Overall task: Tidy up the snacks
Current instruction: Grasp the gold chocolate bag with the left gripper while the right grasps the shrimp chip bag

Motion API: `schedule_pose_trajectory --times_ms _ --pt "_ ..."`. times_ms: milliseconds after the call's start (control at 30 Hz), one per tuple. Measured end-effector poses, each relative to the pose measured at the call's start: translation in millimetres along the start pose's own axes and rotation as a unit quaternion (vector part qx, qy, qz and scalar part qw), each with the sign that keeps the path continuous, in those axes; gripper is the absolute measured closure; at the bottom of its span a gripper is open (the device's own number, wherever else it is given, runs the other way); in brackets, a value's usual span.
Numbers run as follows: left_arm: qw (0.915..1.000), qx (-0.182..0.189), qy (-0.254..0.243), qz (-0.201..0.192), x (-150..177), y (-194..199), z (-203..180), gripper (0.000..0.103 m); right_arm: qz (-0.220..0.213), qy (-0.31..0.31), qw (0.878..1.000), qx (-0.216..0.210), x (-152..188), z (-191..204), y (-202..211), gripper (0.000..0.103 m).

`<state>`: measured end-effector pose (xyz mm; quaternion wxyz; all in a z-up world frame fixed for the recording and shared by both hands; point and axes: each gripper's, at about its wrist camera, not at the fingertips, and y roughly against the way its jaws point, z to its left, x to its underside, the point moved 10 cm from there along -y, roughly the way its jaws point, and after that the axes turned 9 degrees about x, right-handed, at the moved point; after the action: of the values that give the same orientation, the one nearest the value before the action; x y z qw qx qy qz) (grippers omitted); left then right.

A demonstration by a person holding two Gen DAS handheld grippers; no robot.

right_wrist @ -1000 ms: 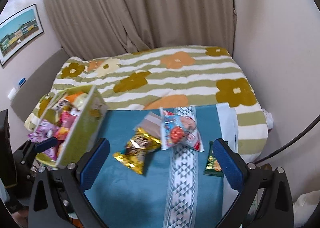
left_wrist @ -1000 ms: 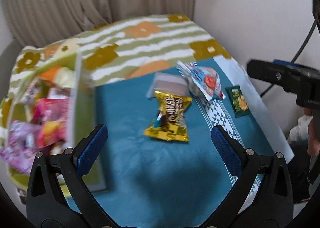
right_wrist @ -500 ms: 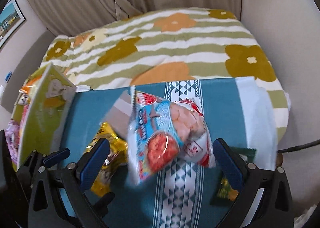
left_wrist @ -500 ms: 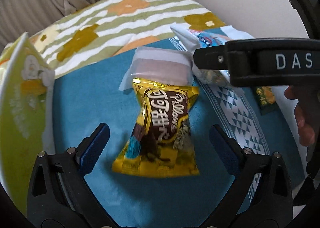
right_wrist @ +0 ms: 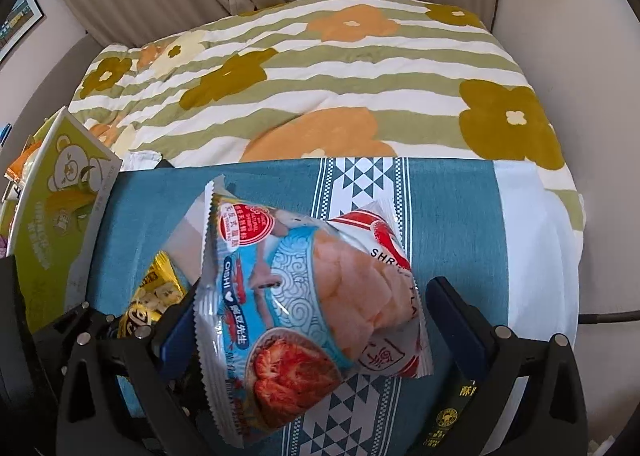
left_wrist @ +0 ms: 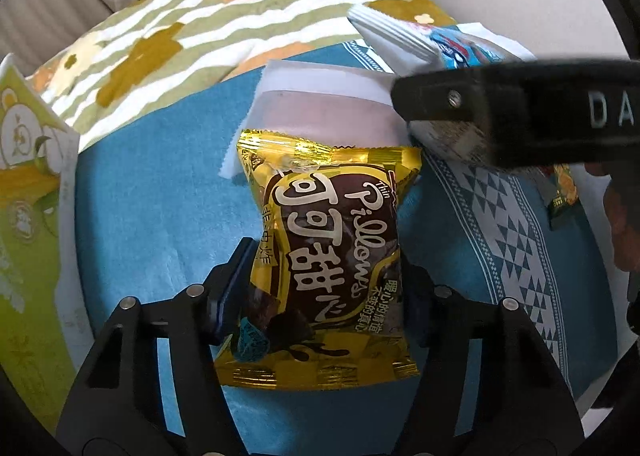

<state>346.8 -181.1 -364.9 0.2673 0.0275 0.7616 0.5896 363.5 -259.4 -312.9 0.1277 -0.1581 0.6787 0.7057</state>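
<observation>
My left gripper (left_wrist: 326,292), its jaws just closing, pinches the gold chocolate snack bag (left_wrist: 324,260) on the teal cloth (left_wrist: 152,224). My right gripper (right_wrist: 316,332) stands wide around the blue shrimp chip bag (right_wrist: 304,296), pads not pressing. A green snack box (right_wrist: 56,208) sits left; the flowered bed (right_wrist: 320,68) lies beyond.

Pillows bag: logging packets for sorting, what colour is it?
Pillows bag: gold with dark brown; left wrist view.
</observation>
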Motion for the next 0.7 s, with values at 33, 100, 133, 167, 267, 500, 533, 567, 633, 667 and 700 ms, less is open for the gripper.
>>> schedule_pose_trajectory --times_ms 33,100,133,167,267,500,533,567,633,667,700 --pt "1.0000 0.001 0.000 0.000 -0.2 0.3 1.1 0.044 0.002 0.002 1.000 -0.003 0.2 0.2 -1.2 0.000" --pt "1.0000 0.003 -0.001 0.001 1.8 2.8 1.0 0.046 0.007 0.003 1.000 -0.012 0.5 1.1 -4.5 0.000" --pt "1.0000 0.005 -0.002 0.001 2.1 3.5 0.7 0.048 0.009 0.002 1.000 -0.018 0.6 1.5 -6.0 0.000" --pt "1.0000 0.005 -0.002 0.001 2.1 4.1 0.9 0.049 0.012 0.000 1.000 -0.024 0.9 1.7 -7.9 0.000" --pt "1.0000 0.009 -0.001 0.000 1.9 5.3 1.9 0.050 0.021 -0.007 0.999 -0.039 3.5 1.5 -13.4 0.008" --pt "0.9999 0.010 0.002 -0.007 3.0 10.7 0.8 0.052 0.009 -0.018 0.999 -0.038 5.0 -2.8 -7.2 0.031" --pt "0.9999 0.011 0.003 -0.009 3.0 13.0 0.4 0.052 0.007 -0.021 0.999 -0.038 5.6 -3.5 -5.9 0.031" --pt "0.9998 0.012 0.004 -0.012 2.8 15.9 -0.4 0.053 0.005 -0.023 0.999 -0.037 6.2 -4.1 -4.2 0.032" --pt "0.9997 0.012 0.002 -0.019 2.8 24.3 -2.6 0.053 -0.002 -0.027 0.999 -0.036 8.0 -4.9 2.9 0.032" --pt "0.9996 0.013 0.001 -0.024 2.3 29.8 -4.2 0.053 -0.006 -0.030 0.999 -0.038 8.5 -5.0 7.0 0.033" --pt "0.9995 0.013 0.000 -0.028 2.1 35.7 -6.0 0.053 -0.012 -0.032 0.999 -0.039 8.9 -5.2 14.1 0.033"
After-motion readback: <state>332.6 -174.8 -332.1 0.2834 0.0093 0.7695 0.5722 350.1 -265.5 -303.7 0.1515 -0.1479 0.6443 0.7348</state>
